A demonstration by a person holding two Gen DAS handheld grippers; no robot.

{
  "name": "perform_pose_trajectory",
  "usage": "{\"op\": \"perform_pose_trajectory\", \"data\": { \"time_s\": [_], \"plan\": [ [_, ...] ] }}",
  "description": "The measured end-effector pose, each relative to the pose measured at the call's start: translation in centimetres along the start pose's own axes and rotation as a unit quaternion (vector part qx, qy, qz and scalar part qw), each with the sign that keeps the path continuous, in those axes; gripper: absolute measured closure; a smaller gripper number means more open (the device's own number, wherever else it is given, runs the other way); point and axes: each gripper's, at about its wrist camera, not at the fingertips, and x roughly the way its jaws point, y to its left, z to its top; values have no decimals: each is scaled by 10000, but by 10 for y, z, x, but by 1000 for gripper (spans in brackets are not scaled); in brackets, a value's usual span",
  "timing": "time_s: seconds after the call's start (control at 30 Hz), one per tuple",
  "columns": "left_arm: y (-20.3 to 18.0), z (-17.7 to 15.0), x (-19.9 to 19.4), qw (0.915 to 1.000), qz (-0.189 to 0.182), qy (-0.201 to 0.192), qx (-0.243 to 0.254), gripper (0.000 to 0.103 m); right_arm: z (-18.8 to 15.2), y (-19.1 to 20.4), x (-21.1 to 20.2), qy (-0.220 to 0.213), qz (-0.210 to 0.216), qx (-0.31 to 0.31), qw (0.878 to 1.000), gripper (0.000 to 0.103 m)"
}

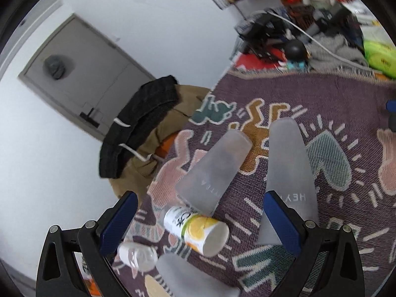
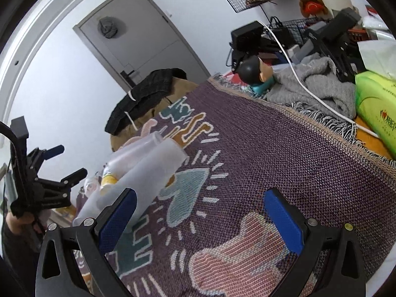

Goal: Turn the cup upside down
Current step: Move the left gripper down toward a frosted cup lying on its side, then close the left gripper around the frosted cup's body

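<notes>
Frosted plastic cups stand upside down on the purple patterned cloth (image 1: 284,94): one cup (image 1: 215,168) ahead of centre, a taller one (image 1: 289,173) by my right finger (image 1: 282,222), and a third (image 1: 190,274) at the bottom. A yellow and white paper cup (image 1: 198,227) lies on its side between them. My left gripper (image 1: 200,222) is open around this cluster, holding nothing. My right gripper (image 2: 200,217) is open and empty over the cloth (image 2: 272,148), with a frosted cup (image 2: 151,173) beside its left finger. The left gripper also shows in the right wrist view (image 2: 49,180).
A clear plastic bottle (image 1: 138,255) lies near my left finger. A chair with a black and tan jacket (image 1: 148,128) stands at the cloth's far left edge. Clutter sits at the back: grey cloth (image 2: 319,91), a toy head (image 2: 257,71), a green tissue pack (image 2: 378,113), black devices, a white cable.
</notes>
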Motion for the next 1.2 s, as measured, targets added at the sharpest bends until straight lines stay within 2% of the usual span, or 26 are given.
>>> {"op": "perform_pose_trajectory", "data": {
  "time_s": [0.17,0.57,0.63,0.73,0.87,1.1,1.17,1.2],
  "plan": [
    [-8,16,34,9984,-192,279,462,7,5,-5,15,124,-165,93,9997,0],
    [-23,43,101,9884,-522,801,1176,8,10,-24,35,251,-519,415,9975,0],
    [-20,48,110,9869,-681,869,1174,7,9,-26,37,282,-514,464,9972,0],
    [-17,54,123,9860,-528,956,1261,8,9,-26,37,258,-516,446,9973,0],
    [-15,56,139,9821,-617,1164,1349,8,8,-26,37,258,-497,443,9974,0],
    [-23,49,166,9721,-939,1582,1453,8,7,-27,38,280,-459,481,9974,0],
    [-26,46,174,9697,-926,1645,1551,13,7,-26,38,287,-475,458,9974,0],
    [-28,44,178,9680,-935,1709,1585,24,6,-25,38,294,-482,448,9974,0]
  ]
}}
